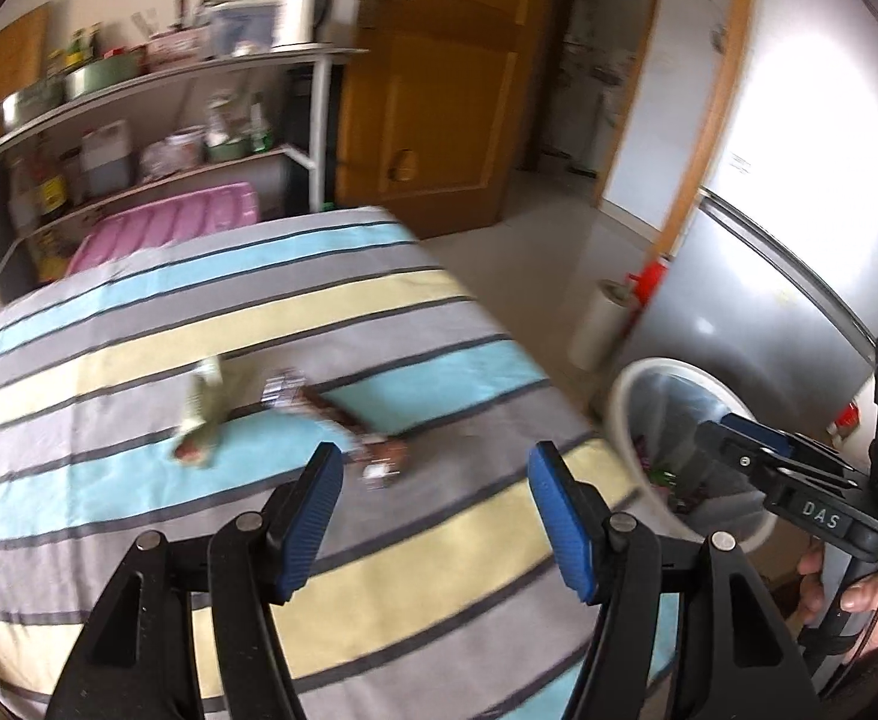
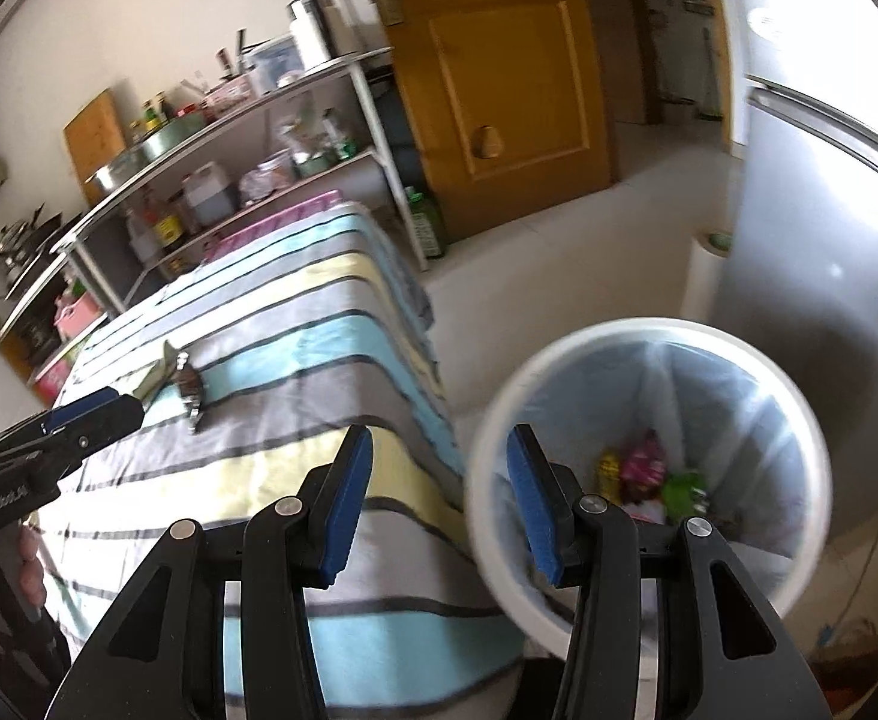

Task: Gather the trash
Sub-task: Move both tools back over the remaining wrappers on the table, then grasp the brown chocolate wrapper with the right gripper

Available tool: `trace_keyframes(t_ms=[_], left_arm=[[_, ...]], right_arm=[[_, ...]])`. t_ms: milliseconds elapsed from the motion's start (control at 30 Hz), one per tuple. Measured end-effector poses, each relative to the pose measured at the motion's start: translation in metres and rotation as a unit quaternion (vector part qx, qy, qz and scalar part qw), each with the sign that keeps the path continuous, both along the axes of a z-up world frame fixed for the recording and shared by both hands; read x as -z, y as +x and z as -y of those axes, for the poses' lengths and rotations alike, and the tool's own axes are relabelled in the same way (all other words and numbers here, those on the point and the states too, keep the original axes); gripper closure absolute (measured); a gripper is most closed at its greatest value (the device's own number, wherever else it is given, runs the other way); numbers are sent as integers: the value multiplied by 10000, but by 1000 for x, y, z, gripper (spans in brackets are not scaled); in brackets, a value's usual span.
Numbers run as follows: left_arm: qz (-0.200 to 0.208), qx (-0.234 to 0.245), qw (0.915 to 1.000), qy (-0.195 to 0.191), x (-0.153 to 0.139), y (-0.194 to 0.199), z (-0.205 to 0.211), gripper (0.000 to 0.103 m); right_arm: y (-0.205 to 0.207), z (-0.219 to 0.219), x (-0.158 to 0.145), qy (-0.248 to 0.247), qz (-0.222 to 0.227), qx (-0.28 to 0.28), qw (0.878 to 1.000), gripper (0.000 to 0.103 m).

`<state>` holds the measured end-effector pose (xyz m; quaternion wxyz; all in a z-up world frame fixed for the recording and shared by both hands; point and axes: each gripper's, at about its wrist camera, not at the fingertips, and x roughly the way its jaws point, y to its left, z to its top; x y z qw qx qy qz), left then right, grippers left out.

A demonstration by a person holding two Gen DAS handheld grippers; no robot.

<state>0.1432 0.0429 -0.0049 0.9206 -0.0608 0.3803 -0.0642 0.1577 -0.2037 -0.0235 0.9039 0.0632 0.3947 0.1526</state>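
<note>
Several crumpled wrappers lie on the striped tablecloth: a green one, a silvery one and a brown one. My left gripper hovers open just short of the brown wrapper, with nothing between its blue pads. A white lined trash bin stands off the table's right edge. In the right wrist view the bin holds yellow, pink and green wrappers. My right gripper is open and empty, straddling the table edge and the bin rim. The green wrapper and brown wrapper lie beyond the left gripper.
A metal shelf loaded with pots, bottles and jars stands behind the table, with a pink bin under it. A wooden door stands open. A grey fridge and a white roll are near the trash bin. A green bottle stands on the floor.
</note>
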Motion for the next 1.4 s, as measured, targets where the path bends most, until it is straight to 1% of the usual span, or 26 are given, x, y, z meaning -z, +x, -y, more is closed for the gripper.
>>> trace_keyframes(t_ms=[100, 300, 367, 467, 533, 600, 700, 767, 833, 933, 1033, 1200, 1267, 1400], left_arm=[[-9, -281, 9996, -3, 2, -3, -28, 36], [-87, -684, 9976, 3, 8, -7, -73, 36], [-94, -750, 9971, 50, 10, -6, -83, 34], [-187, -780, 9968, 7, 17, -1, -97, 34], [-293, -788, 9965, 22, 22, 3, -103, 34], [-352, -836, 9959, 15, 27, 7, -111, 34], [-372, -798, 9961, -93, 33, 13, -117, 34], [-398, -773, 9962, -33, 37, 19, -118, 33], [-513, -719, 9961, -60, 41, 25, -118, 33], [-466, -672, 9966, -85, 43, 29, -118, 33], [-538, -643, 9965, -57, 47, 35, -118, 33], [-636, -716, 9953, -126, 54, 46, -126, 33], [-615, -697, 9956, -80, 56, 47, -126, 34], [-610, -642, 9960, -65, 57, 50, -125, 34]], right_arm=[[5, -20, 1, -19, 9, -189, 9998, 55], [20, -72, 2, -143, 40, -712, 9973, 55], [25, -85, 4, -130, 51, -880, 9960, 55], [37, -109, 8, -192, 20, -1131, 9934, 55], [43, -122, 9, -146, 30, -1360, 9906, 55], [47, -131, 11, -174, 16, -1459, 9891, 55], [54, -148, 14, -197, -27, -1682, 9856, 55], [57, -158, 17, -251, -59, -1855, 9823, 55], [61, -168, 22, -310, -70, -2019, 9789, 55], [65, -179, 28, -405, -106, -2149, 9757, 55], [71, -187, 34, -462, -186, -2203, 9742, 55], [73, -198, 40, -504, -223, -2349, 9705, 55], [75, -201, 43, -583, -249, -2360, 9697, 55], [76, -204, 43, -559, -231, -2393, 9691, 55]])
